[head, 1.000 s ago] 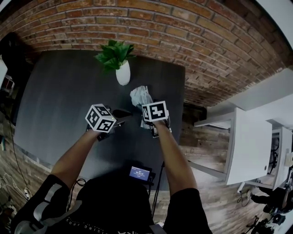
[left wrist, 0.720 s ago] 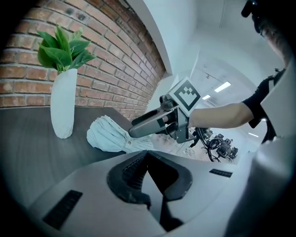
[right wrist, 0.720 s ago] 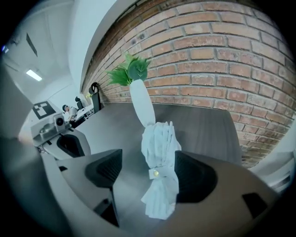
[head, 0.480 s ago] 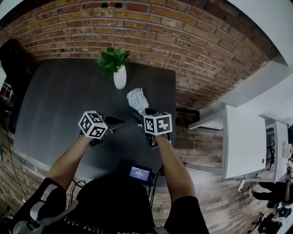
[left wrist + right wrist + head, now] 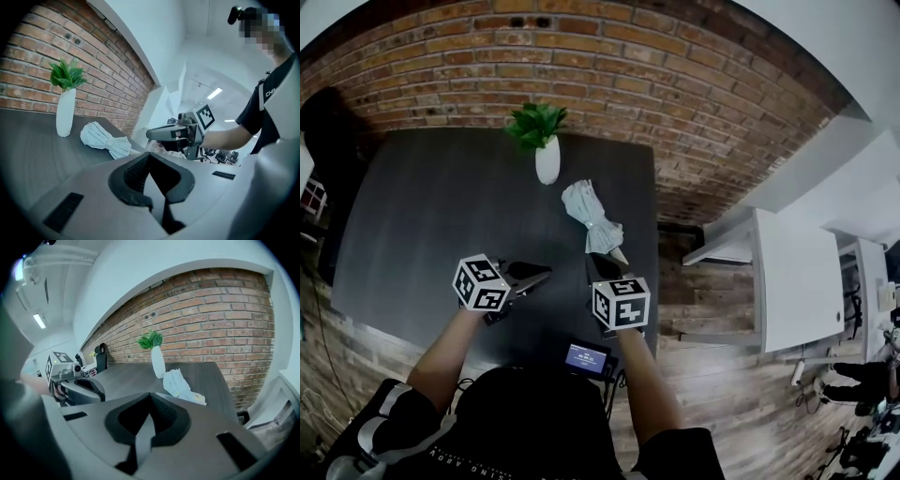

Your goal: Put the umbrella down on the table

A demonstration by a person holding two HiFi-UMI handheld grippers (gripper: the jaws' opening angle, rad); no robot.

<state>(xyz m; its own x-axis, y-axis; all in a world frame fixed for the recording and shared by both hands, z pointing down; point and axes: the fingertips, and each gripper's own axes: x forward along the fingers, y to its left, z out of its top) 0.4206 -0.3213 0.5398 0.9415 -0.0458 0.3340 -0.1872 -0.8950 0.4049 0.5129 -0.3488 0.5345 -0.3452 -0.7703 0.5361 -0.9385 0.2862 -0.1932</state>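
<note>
Umbrella: pale and folded, cinched at the middle. It lies flat on the tabletop near the right edge, between the vase and the right gripper, and neither gripper touches it.
Tabletop: dark grey, set against a brick wall.
Vase: white and upright, holding a green plant. It stands at the far edge by the wall, just beyond the umbrella's wide end.
Left gripper: held over the near part of the tabletop, well apart from the umbrella. Its jaws are closed on each other with nothing between them.
Right gripper: held above the near right part of the tabletop, just short of the umbrella's narrow end. Its jaws are pressed together and empty (the umbrella lies clear ahead of them).
Screen: a small lit device below the tabletop's near edge, between the person's forearms.
</note>
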